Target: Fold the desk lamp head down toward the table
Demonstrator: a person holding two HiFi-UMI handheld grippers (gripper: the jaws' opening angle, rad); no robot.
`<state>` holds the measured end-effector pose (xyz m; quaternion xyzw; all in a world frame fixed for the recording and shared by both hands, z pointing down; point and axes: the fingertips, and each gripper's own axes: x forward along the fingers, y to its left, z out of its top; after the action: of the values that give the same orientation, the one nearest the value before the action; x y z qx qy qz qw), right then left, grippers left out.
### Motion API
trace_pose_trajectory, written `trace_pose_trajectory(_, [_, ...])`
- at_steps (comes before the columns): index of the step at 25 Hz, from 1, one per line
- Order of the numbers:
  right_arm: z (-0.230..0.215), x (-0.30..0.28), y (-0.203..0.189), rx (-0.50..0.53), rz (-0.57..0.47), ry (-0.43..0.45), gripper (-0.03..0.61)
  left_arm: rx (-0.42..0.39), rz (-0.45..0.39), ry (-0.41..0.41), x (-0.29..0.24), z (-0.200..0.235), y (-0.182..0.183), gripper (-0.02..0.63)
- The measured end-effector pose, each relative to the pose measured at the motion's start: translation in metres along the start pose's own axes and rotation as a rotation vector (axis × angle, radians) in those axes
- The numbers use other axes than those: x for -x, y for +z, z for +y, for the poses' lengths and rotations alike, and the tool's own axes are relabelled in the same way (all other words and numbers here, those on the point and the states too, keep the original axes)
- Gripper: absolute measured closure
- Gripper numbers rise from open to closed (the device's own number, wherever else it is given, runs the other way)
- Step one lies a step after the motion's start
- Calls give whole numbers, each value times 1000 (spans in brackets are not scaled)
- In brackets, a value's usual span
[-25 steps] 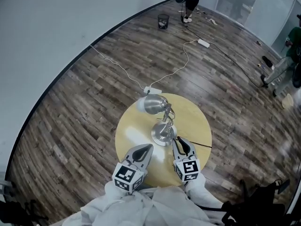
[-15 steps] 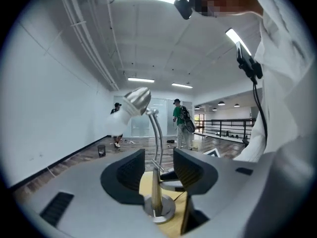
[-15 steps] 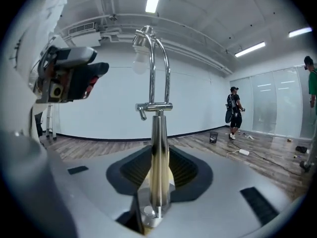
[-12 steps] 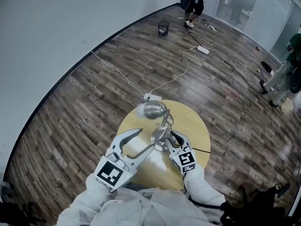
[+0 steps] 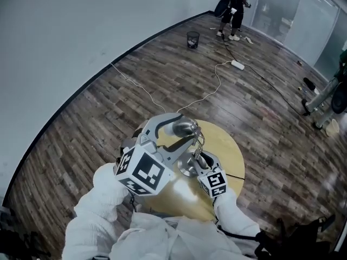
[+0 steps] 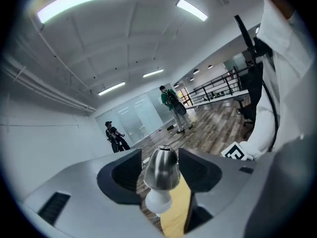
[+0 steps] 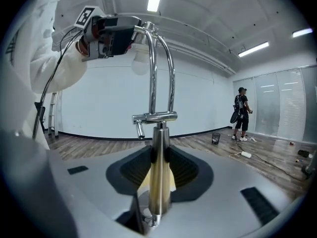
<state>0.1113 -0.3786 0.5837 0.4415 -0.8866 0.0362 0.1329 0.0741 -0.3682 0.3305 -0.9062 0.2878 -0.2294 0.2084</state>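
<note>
Risen, left gripper (image 5: 187,129) is opening around lamp head (image 6: 161,168) (waste bin (image 5: 193,39) beyond); right gripper (image 7: 159,162) clamps post (image 7: 159,187).

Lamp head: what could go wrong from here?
The left tool has jaws opening around the head, not gripping; its smooth tapered metal could slip out when they close. The right tool is shut on the thin post alone; pushing the head down could twist or tip the lamp.

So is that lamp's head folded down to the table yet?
No. The lamp head sits high on its arched arm, well above the table.
</note>
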Motion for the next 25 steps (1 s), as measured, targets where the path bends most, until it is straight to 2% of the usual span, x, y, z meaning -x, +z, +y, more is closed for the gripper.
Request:
trace_pose_trajectory(2, [0,0,1,-1,1,-4,465,-7,34,-25,-10,-2,1,380])
trace_pose_trajectory(4, [1,0,0,-5,0,-9,465,40,43,-52,-13,-4,1,384])
trace_pose_trajectory(5, [2,0,0,-7,0,-11,465,64,41,-60,-13,-4,0,413])
trace_pose_trajectory(10, [1,-1,0,-8,4,-7,465,80,99,-26,-8,1,-11,423])
trace_pose_trajectory(15, [2,0,0,-16,2,7,465,205,228,17,3,19,-55,425])
trace_pose_trajectory(25, [0,-2,-2,-19,9,6,465,415,333,40,10,37,-146,425])
